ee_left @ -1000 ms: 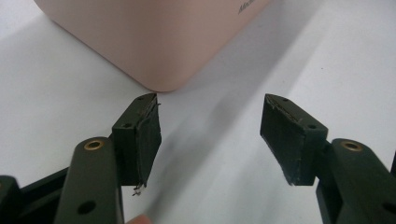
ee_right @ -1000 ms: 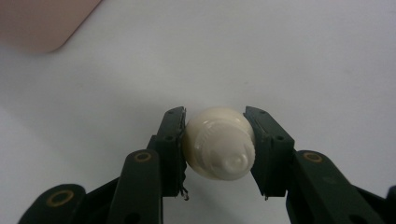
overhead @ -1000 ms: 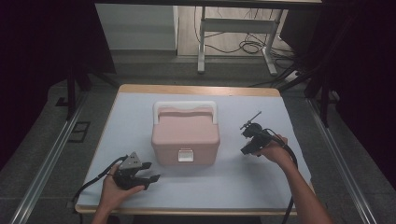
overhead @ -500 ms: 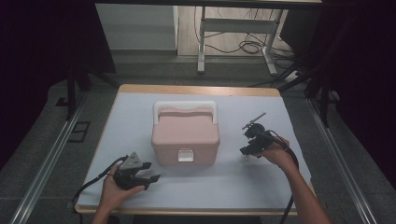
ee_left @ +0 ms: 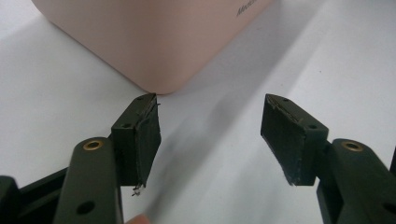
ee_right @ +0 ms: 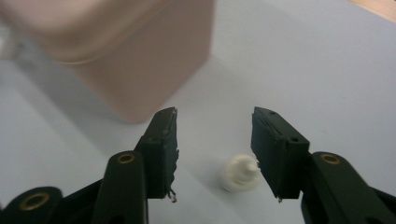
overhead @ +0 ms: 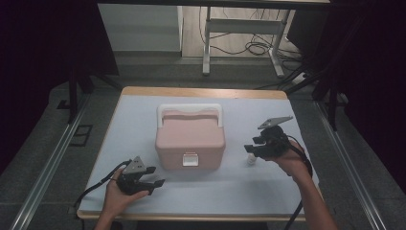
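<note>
A pink box [overhead: 190, 139] with a white handle [overhead: 189, 109] and a white front latch [overhead: 190, 159] sits shut at the table's middle. To its right a small white bottle-like thing [overhead: 251, 159] stands on the cloth. My right gripper [overhead: 251, 143] hovers just above it. Its jaws have just been closing a little, but they stand apart and hold nothing. In the right gripper view the white thing [ee_right: 239, 173] lies below the right gripper [ee_right: 214, 116], by the right jaw and free of the pads. My left gripper [overhead: 154, 176] rests open at the front left, aimed at the box's corner [ee_left: 154, 37].
The table [overhead: 143, 103] is covered by a pale cloth, with a wooden edge at the back. Dark rails run along both sides of the table. Behind it, cables lie on the floor around a desk frame [overhead: 239, 43].
My right gripper has lifted and drifted slightly right, away from the cloth. The small white thing now shows on the table under it. The left gripper has stayed put.
</note>
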